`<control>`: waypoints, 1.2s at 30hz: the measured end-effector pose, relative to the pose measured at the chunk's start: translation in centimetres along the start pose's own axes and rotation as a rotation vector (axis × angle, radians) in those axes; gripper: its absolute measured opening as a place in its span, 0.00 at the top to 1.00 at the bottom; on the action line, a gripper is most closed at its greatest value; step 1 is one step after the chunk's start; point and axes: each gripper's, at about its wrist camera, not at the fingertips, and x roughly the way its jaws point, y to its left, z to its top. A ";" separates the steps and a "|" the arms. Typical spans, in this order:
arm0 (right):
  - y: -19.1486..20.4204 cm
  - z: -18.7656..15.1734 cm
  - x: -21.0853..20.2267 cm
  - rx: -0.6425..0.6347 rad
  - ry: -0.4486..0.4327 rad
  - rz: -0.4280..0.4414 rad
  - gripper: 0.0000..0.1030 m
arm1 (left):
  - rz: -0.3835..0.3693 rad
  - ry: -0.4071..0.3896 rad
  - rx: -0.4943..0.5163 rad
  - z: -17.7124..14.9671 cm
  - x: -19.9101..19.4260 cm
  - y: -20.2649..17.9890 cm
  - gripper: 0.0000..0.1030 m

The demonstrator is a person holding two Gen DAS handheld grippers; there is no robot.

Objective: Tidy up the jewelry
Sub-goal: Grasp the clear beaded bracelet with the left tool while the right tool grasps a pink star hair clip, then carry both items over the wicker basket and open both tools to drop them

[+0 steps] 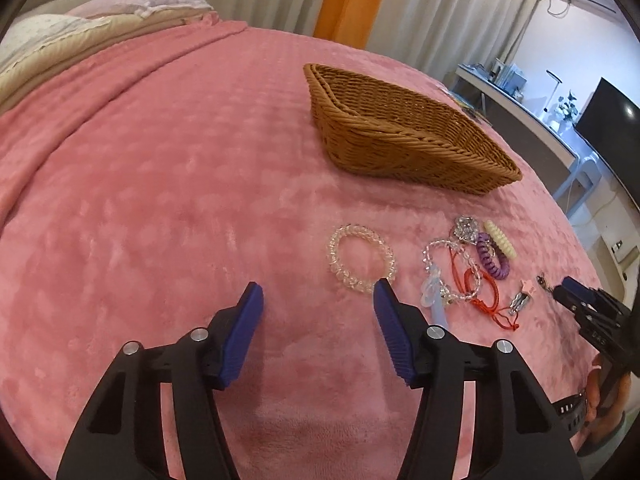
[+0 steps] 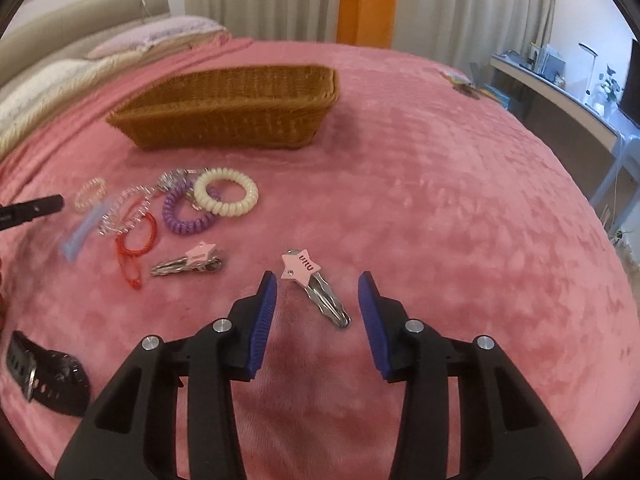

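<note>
A clear bead bracelet (image 1: 362, 258) lies on the pink blanket just beyond my left gripper (image 1: 318, 285), which stands open with only blanket between its fingers; its right fingertip (image 1: 382, 286) overlaps the bracelet's near edge. My right gripper (image 2: 318, 276) is open around a pink star hair clip (image 2: 316, 288), and the pads stand clear of it. To the left lie a second star clip (image 2: 188, 264), a red cord bracelet (image 2: 134, 244), a purple coil tie (image 2: 186, 216) and a cream coil tie (image 2: 226, 192). A brown wicker basket (image 2: 224, 128) sits behind them.
The pink blanket (image 1: 160, 200) covers a bed with pillows (image 1: 120, 12) at the far left. A desk (image 1: 520, 104) with a dark screen runs along the right. A black watch (image 2: 44, 376) on a wrist shows at the lower left of the right wrist view.
</note>
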 end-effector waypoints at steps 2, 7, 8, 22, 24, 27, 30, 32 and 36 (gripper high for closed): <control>-0.1 0.3 0.9 0.010 0.035 0.011 0.67 | -0.009 -0.001 0.002 0.1 -0.1 -0.1 0.46; 0.1 1.0 2.0 0.035 0.071 0.037 0.74 | -0.033 0.029 -0.007 1.0 0.9 -0.3 0.46; 0.4 1.1 2.1 0.031 0.073 0.030 0.75 | -0.027 0.036 -0.002 1.2 1.2 -0.4 0.46; 3.0 1.8 -2.7 0.010 -0.036 0.068 0.81 | 0.057 -0.014 0.118 2.1 0.6 -3.8 0.93; 3.8 2.9 -4.2 -0.007 -0.073 0.070 0.81 | 0.019 -0.079 0.110 3.0 -1.9 -4.3 0.93; 4.6 5.9 -5.8 -0.020 -0.131 0.091 0.81 | -0.039 -0.162 0.109 5.5 -4.4 -5.5 0.93; 5.4 10.1 -5.8 -0.027 -0.186 0.108 0.81 | -0.058 -0.207 0.136 8.2 -4.9 -7.0 0.93; 5.7 12.8 -4.6 -0.018 -0.200 0.121 0.81 | -0.067 -0.227 0.145 10.3 -4.2 -8.0 0.93; 5.9 17.3 -0.7 0.023 -0.168 0.165 0.81 | -0.098 -0.211 0.123 13.8 -0.8 -8.6 0.93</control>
